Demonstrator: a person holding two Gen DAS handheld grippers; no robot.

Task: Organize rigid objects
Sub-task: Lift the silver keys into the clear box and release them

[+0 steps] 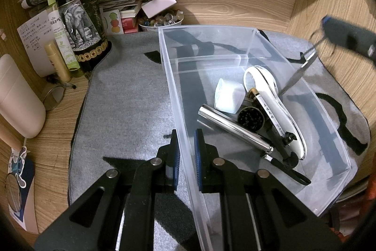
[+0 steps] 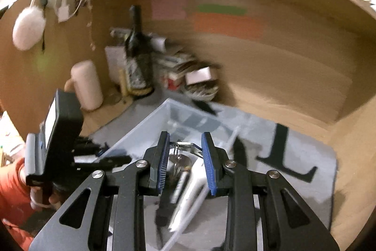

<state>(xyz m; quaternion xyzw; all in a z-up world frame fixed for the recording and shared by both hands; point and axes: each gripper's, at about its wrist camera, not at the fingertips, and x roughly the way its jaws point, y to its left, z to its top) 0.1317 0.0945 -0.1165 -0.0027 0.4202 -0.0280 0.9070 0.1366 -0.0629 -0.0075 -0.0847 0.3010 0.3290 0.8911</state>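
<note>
Above the clear bin point(image 1: 235, 44), scissors point(image 1: 298, 75) pinched in right gripper point(image 2: 185, 152), tips slanting down; left gripper point(image 1: 186, 145) clamped on bin wall.

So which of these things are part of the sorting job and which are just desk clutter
Part of the job:
clear plastic bin
small metal scissors in the right gripper
silver metal tube
white cup-shaped piece
left gripper, clamping the bin wall

Lying about:
dark wine bottle
bowl of pebbles
pale pink bottle
</note>
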